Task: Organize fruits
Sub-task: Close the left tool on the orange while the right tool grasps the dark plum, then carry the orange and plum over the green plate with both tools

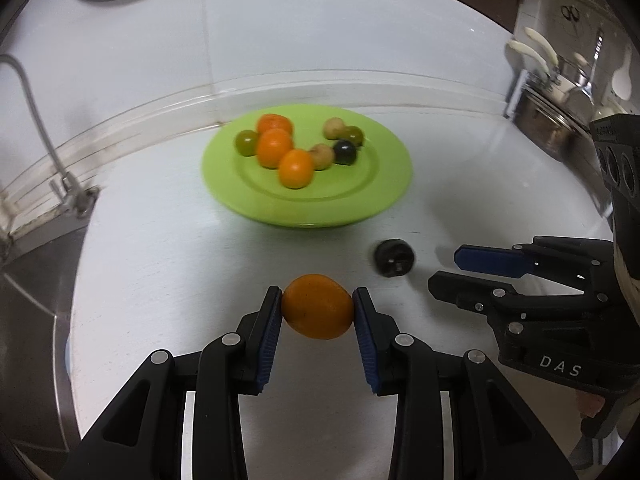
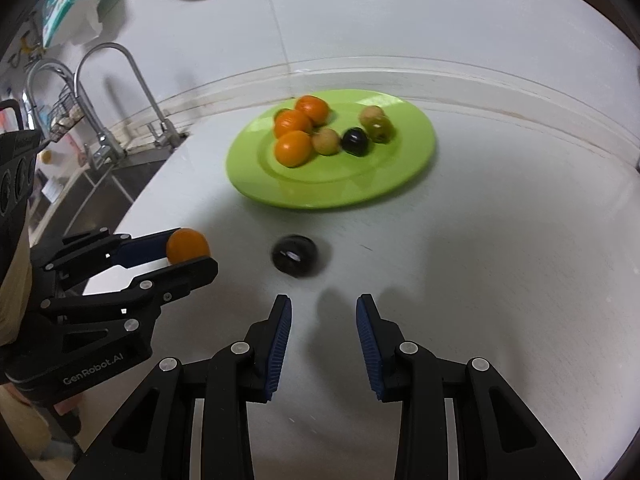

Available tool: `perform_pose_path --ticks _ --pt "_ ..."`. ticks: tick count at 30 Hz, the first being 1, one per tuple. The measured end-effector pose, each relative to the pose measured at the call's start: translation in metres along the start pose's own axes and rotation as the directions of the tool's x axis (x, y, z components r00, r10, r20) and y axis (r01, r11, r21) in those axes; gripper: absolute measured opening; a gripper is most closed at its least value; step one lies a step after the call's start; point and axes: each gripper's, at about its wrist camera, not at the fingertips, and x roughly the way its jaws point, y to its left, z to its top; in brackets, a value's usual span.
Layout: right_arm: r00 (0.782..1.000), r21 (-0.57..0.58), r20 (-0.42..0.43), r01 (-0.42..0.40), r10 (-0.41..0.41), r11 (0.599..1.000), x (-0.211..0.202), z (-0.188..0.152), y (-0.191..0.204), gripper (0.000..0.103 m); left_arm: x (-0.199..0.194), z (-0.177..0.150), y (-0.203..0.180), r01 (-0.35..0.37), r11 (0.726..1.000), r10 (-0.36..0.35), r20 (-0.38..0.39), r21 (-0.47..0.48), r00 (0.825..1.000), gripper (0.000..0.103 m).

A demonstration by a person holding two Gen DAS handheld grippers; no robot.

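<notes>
**Orange fruit gripped, dark fruit loose on the worktop**

Left wrist view: the orange fruit sits pinched between both blue pads of the left gripper, held by its sides above the white worktop. Ahead lies the green plate, carrying the other fruits. Ahead and to the right, a dark fruit lies near the right gripper.

Right wrist view: the right gripper is spread wide and holds nothing; the dark fruit rests just ahead, slightly left. Being round, it could roll away if a fingertip nudges it before closing. The orange's smooth skin may slip if squeezed loosely.
</notes>
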Motion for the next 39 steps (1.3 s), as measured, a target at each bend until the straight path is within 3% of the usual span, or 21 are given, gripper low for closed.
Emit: perform_pose_path --ticks 8,22,39 --pt "0.999 0.000 -0.004 -0.046 0.046 0.999 0.022 0.017 0.009 0.035 -0.003 -0.001 0.013 -0.030 0.999 0.030 0.005 -0.043 1.000 0.036" --pt "0.999 -0.007 -0.050 -0.012 0.012 1.000 0.048 0.024 0.008 0.035 -0.001 -0.003 0.017 -0.034 0.998 0.035 0.006 -0.056 0.999 0.036" --pt "0.999 -0.028 0.044 -0.012 0.013 1.000 0.010 0.018 0.011 0.032 -0.020 0.002 0.003 -0.007 0.999 0.009 0.051 -0.034 0.999 0.036"
